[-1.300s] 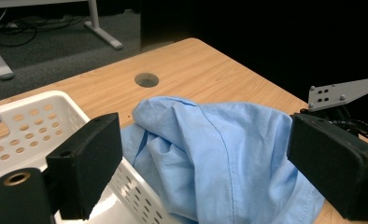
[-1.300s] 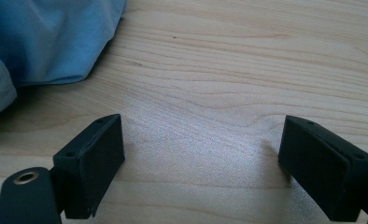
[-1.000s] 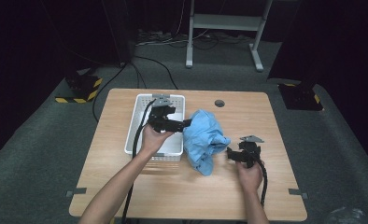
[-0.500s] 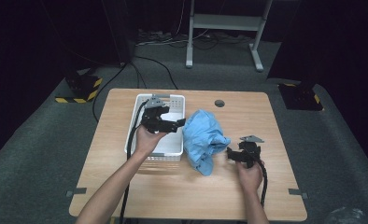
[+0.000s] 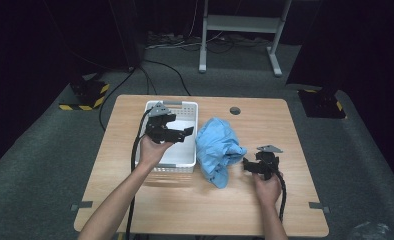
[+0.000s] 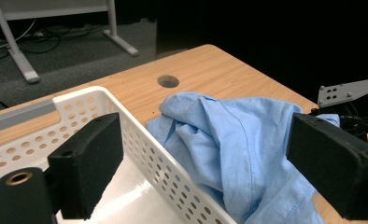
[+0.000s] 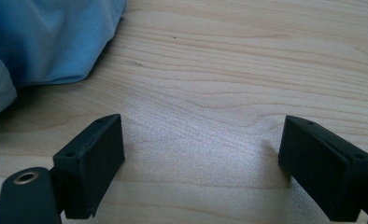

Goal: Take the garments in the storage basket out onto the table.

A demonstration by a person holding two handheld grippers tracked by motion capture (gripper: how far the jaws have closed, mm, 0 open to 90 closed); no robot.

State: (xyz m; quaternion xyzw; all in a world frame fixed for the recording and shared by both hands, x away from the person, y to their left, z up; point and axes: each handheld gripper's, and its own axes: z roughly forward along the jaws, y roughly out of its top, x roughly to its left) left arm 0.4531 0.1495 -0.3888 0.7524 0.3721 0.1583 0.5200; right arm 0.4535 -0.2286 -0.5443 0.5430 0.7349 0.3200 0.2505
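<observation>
Blue cloth (image 5: 217, 150) seen crumpled on table (image 5: 295, 200), heaped just beside white basket (image 5: 185, 165), touching its right wall. Left gripper (image 5: 182, 134) held above basket, jaws spread wide, nothing gripped, aimed toward cloth, likely lined up for grab. Right gripper (image 5: 249, 166) held low at cloth's right edge, jaws wide apart over bare wood, empty. Basket interior seen empty, probably meant as destination.
</observation>
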